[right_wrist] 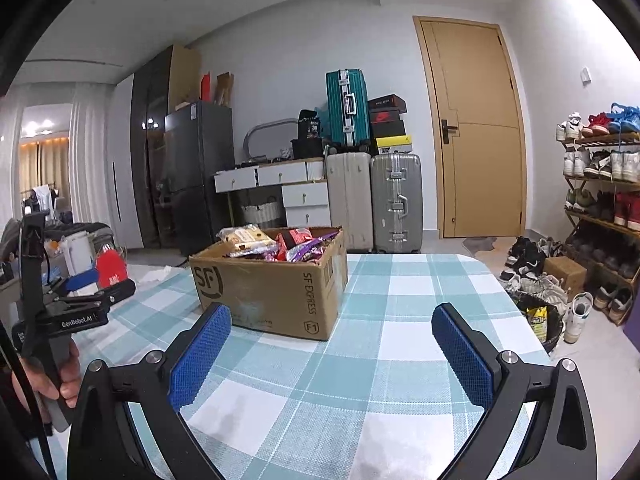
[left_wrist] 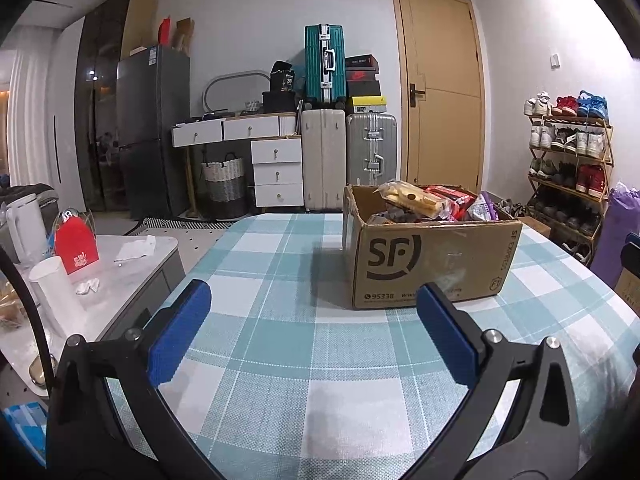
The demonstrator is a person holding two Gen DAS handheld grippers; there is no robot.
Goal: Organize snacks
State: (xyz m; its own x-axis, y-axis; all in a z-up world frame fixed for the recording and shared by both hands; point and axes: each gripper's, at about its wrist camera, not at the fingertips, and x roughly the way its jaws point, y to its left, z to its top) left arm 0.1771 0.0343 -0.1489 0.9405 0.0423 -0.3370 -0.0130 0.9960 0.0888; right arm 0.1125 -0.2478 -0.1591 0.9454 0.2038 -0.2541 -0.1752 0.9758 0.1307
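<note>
A brown SF Express cardboard box [left_wrist: 432, 258] stands on the teal-and-white checked tablecloth [left_wrist: 280, 344], heaped with snack packets [left_wrist: 424, 200]. The same box [right_wrist: 272, 288] shows ahead and left in the right wrist view, snack packets [right_wrist: 276, 242] piled to its rim. My left gripper [left_wrist: 314, 300] is open with blue pads and nothing between them; the box lies just beyond its right finger. My right gripper [right_wrist: 332, 322] is also open and empty, a short way in front of the box. A hand holds the left gripper [right_wrist: 86, 282] at the far left of the right wrist view.
A low white side table [left_wrist: 132, 260] to the left carries a red carton [left_wrist: 76, 248], a white cup [left_wrist: 54, 284] and a kettle [left_wrist: 24, 224]. Suitcases [left_wrist: 348, 156], drawers and a wooden door [left_wrist: 444, 84] line the far wall. A shoe rack [right_wrist: 600, 184] and a bin [right_wrist: 538, 320] stand right.
</note>
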